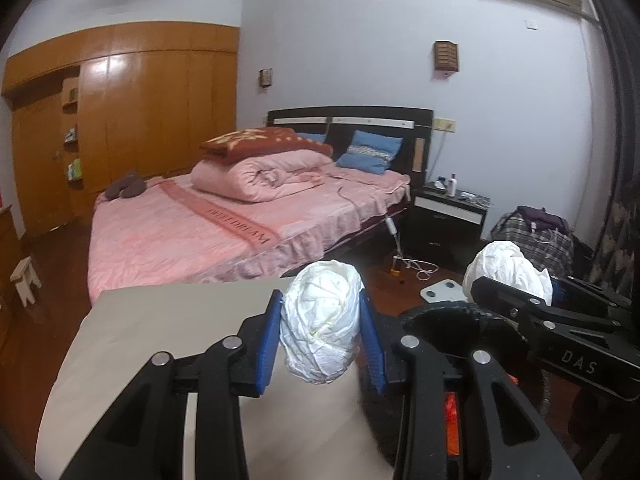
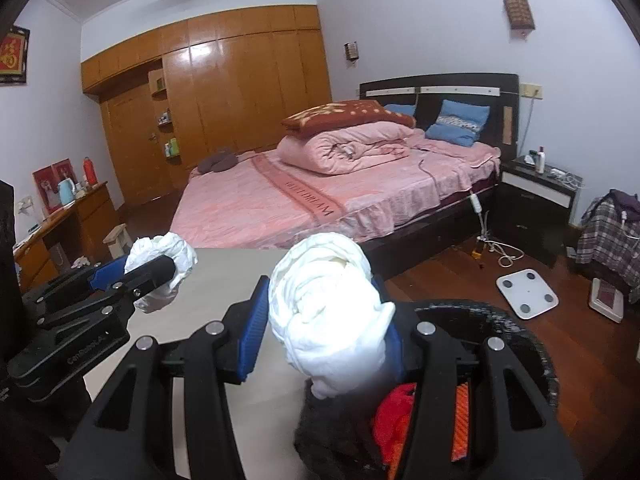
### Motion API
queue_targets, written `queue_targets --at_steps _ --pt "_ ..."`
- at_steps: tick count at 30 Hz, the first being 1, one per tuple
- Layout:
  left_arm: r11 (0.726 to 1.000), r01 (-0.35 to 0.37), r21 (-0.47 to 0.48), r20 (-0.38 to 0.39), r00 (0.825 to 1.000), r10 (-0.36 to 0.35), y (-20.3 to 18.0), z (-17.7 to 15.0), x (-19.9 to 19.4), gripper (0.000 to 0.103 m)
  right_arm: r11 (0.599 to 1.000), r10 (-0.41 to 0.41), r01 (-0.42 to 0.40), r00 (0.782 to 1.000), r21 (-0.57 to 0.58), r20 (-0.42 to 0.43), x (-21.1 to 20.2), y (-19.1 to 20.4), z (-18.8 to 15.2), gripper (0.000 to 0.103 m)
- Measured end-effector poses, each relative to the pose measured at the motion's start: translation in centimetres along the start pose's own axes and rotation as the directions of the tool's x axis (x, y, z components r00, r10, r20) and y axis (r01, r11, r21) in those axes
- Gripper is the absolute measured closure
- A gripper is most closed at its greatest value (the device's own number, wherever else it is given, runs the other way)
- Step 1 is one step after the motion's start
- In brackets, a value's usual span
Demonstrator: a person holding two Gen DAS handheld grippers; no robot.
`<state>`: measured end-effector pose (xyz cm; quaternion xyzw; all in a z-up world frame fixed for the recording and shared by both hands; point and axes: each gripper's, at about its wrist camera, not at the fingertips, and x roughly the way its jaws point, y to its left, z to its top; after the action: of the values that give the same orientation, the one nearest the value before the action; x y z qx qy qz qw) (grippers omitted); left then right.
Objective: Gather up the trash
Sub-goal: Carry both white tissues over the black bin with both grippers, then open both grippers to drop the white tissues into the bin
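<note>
Over table edge (image 1: 168, 320), beside black bin (image 2: 500, 316): left gripper (image 1: 320, 336) clamped on white paper wad (image 1: 320, 320), right gripper (image 2: 320, 324) clamped on bigger wad (image 2: 328, 304). Both wads aloft. Pink bed (image 2: 300, 204) behind.

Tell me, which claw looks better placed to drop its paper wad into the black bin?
Probably the right. Its paper wad hangs right at the black bin's rim, with red trash just below. The left claw holds its wad over the beige table, beside the bin.
</note>
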<state>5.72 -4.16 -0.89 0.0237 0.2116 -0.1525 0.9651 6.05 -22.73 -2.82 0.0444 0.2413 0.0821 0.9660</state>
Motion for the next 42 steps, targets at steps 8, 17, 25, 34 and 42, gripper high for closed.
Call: queue_targets --at_steps 8,17,25,34,42 --pt "0.998 0.051 0.037 0.013 0.999 -0.051 -3.4 0.3 -0.4 0.066 0.998 -0.059 0.059 0.998 0.018 0.016 -2.2 -3.0 -0.6 0.055" --pt "0.992 0.106 0.073 0.024 0.994 -0.108 -7.0 0.4 -1.1 0.066 0.992 -0.121 0.12 0.992 0.037 0.027 -4.3 -5.7 -1.4 0.055" --pt "0.983 0.151 0.103 0.026 0.988 -0.155 -10.1 0.5 -1.2 0.066 0.986 -0.165 0.164 0.986 0.041 0.033 -5.8 -7.6 -2.1 0.054" --pt "0.975 0.185 0.122 0.026 0.981 -0.19 -12.2 0.5 -0.6 0.065 0.977 -0.208 0.207 0.978 0.051 0.025 -6.7 -9.6 -2.9 0.054" --pt "0.969 0.216 0.117 -0.001 0.976 -0.217 -13.4 -0.5 1.1 0.065 0.97 -0.235 0.234 0.972 0.063 0.0 -6.3 -11.1 -4.1 0.054"
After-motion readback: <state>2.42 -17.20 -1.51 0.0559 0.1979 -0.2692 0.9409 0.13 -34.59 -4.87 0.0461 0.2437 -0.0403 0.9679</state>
